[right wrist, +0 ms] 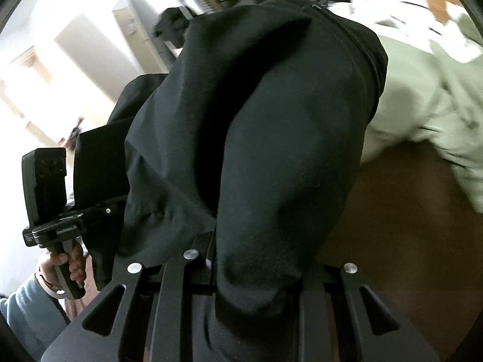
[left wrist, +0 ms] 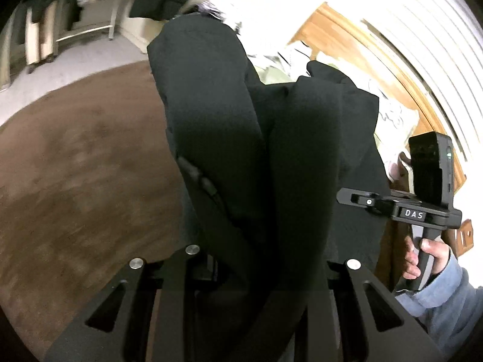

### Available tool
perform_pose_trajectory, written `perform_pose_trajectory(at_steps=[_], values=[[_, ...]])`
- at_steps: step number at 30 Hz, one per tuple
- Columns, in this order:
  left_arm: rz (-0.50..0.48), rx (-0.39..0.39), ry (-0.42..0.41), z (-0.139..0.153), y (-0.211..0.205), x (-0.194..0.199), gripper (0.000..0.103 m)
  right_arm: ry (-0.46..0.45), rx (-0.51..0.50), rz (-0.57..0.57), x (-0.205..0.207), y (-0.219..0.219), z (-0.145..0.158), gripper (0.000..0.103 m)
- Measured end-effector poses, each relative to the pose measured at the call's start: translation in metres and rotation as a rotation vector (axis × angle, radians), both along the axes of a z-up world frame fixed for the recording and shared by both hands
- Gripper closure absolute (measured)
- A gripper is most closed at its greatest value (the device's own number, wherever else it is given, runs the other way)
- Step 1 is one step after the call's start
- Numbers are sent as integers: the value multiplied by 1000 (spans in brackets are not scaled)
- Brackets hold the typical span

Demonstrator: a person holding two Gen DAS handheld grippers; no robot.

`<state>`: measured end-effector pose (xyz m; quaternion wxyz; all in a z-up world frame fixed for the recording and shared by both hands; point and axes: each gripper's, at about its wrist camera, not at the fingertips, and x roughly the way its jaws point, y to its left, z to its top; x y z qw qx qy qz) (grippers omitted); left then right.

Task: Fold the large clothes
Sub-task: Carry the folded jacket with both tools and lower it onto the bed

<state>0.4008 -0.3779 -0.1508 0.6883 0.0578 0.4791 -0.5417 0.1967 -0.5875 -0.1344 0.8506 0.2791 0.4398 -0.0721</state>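
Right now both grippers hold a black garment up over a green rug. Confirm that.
Wrong colour: the rug is brown, as the left wrist view shows. The rest stands: the left gripper and right gripper both hold the black garment up over it.

A brown carpet (left wrist: 75, 166) fills the left of the left wrist view, with a metal rack (left wrist: 87, 27) at upper left (blurred). Pale green bedding (right wrist: 422, 90) lies at right in the right wrist view.
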Motion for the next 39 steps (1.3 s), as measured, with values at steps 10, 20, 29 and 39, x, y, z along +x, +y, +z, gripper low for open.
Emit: perform_pose_trajectory(at_steps=[10, 20, 29, 39], values=[[-50, 117, -52, -56, -94, -3, 78, 174, -59, -67, 4, -12, -58, 73], [-18, 203, -54, -98, -97, 14, 66, 193, -88, -97, 2, -19, -80, 48], [18, 219, -120, -72, -82, 23, 48, 257, -184, -162, -17, -45, -57, 20], [23, 164, -249, -1, -49, -15, 29, 182, -325, -158, -37, 15, -6, 13]])
